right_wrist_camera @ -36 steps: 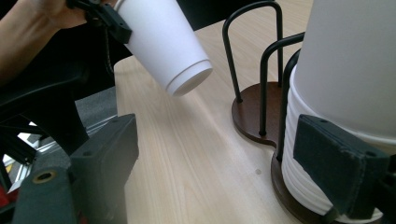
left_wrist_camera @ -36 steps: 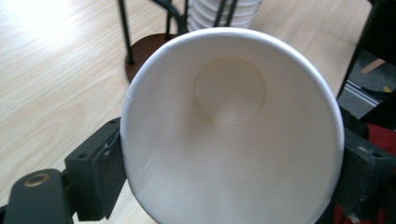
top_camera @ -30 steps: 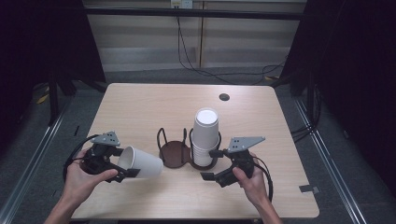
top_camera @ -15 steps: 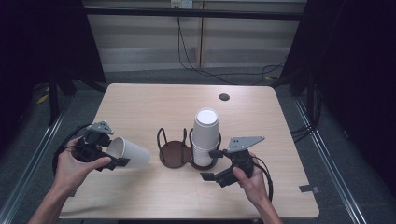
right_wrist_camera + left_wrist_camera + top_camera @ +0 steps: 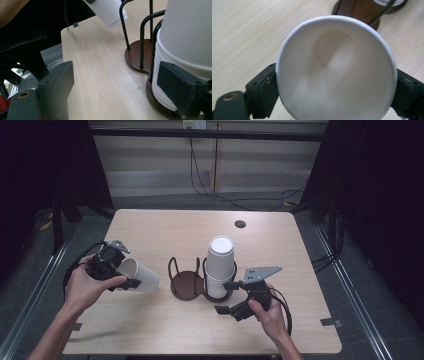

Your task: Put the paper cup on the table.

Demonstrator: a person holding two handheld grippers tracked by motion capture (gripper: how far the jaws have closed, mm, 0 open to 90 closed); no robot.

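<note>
We have the left gripper (image 5: 131, 281) clamping a paper cup (image 5: 141, 276) on its side above the table (image 5: 165, 330), left of the cup holder (image 5: 186, 283), while the right gripper (image 5: 227, 297) sits wide open beside the cup stack (image 5: 220, 265).

Left hand (image 5: 90, 287) at left worktop edge, forearm rising from bottom left, wrapped around left tongs (image 5: 131, 276). Left tongs level, pointing right toward centre, jaws either side of cup (image 5: 335, 72) rim, pads pressed on it, cup gripped on its side, mouth toward tongs' camera; jaws just been opening slightly, cup between them. Right hand (image 5: 265, 312) low at right, forearm from bottom right, gripping right tongs (image 5: 225, 296). Right tongs pointing left, jaws spread apart, nothing clamped, one jaw beside cup stack (image 5: 190, 50).
</note>
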